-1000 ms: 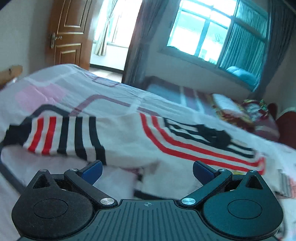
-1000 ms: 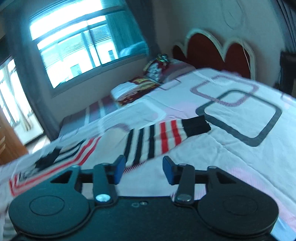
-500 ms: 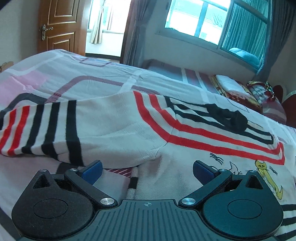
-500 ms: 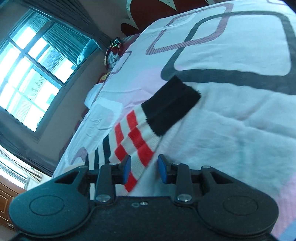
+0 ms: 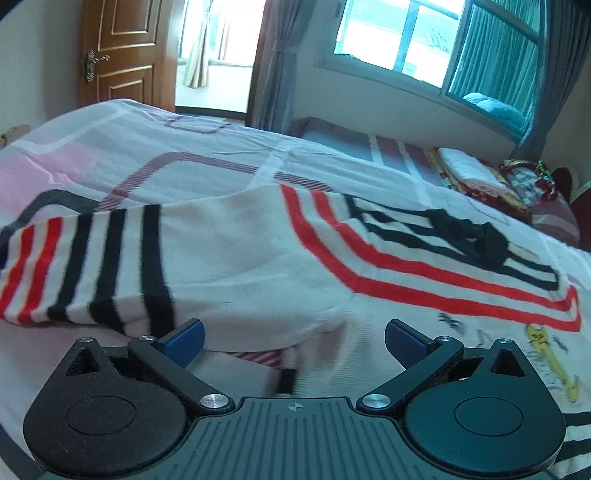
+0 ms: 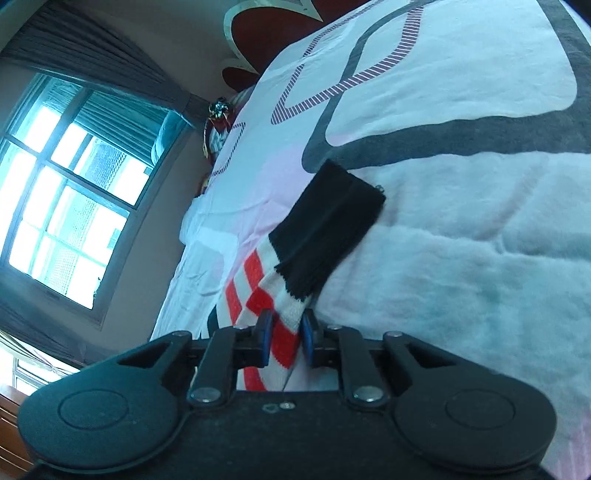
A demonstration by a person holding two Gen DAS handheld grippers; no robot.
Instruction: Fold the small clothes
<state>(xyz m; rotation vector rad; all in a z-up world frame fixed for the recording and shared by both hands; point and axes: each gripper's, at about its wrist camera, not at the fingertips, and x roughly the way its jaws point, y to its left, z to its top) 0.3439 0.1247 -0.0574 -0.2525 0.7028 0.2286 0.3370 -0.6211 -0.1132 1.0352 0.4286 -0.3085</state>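
A small white knit sweater [image 5: 251,266] with red and black stripes lies spread on the bed. Its left sleeve [image 5: 81,266] is folded across in front of the body. My left gripper [image 5: 293,341] is open, low over the sweater near the sleeve's armpit, with nothing between its fingers. In the right wrist view the other sleeve [image 6: 273,295] has red stripes and a black cuff [image 6: 325,229]. My right gripper [image 6: 286,341] is shut on this sleeve just behind the cuff, tilted over the bed.
The bed has a white sheet [image 6: 461,258] with pink and grey square patterns. Folded bedding and pillows [image 5: 480,177] lie at the far right. A wooden door [image 5: 118,55] and windows [image 5: 424,33] stand behind. A red headboard [image 6: 266,22] is beyond the bed.
My right gripper has closed in on the sleeve by the cuff and shut on it. My left gripper has come closer to the sweater and stays open.
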